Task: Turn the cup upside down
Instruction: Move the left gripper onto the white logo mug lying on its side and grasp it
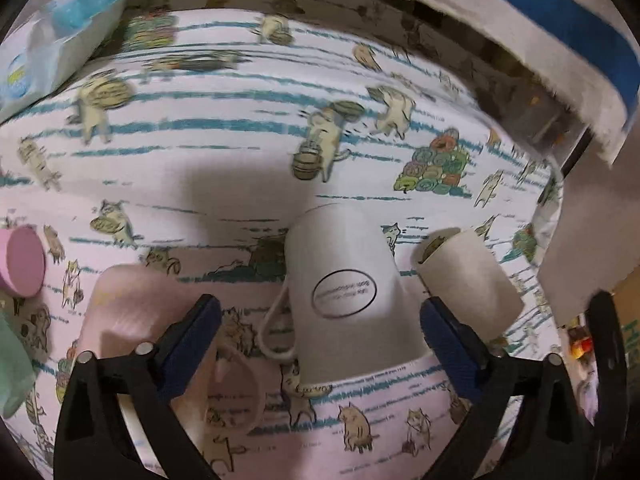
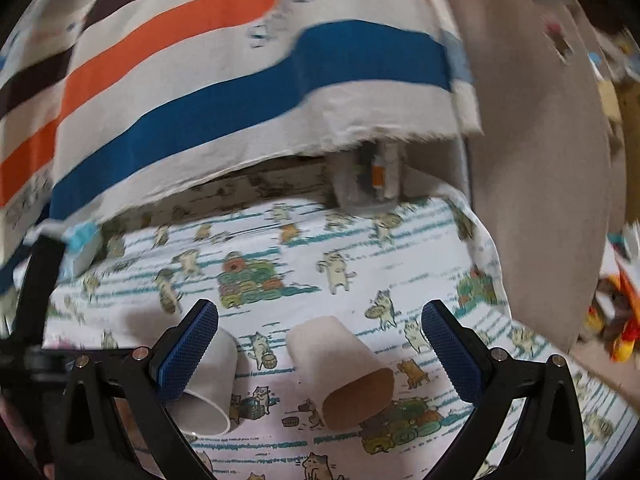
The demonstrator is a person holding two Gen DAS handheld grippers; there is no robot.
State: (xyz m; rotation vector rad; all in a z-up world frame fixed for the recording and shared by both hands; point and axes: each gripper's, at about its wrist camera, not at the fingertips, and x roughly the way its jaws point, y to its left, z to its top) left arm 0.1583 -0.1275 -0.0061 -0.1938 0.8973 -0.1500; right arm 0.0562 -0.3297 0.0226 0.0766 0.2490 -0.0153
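Note:
A white mug point(image 1: 344, 292) with a handle on its left stands upside down on the cat-print cloth point(image 1: 240, 152), between my open left gripper's point(image 1: 320, 332) blue pads, untouched. A pink mug point(image 1: 168, 336) lies on its side at lower left. A beige paper cup point(image 1: 472, 284) lies tilted at the right. In the right wrist view the beige paper cup point(image 2: 344, 368) lies on its side with its brown inside facing me, between the open right gripper's point(image 2: 320, 344) pads. The white mug point(image 2: 212, 384) shows behind the left pad.
A pink round lid or cup point(image 1: 22, 260) sits at the left edge. A blue-white packet point(image 1: 56, 40) lies at the back left. A striped cloth point(image 2: 200, 80) hangs over the back. A jar point(image 2: 372, 184) stands at the cloth's far edge. A beige chair back point(image 2: 540, 160) is right.

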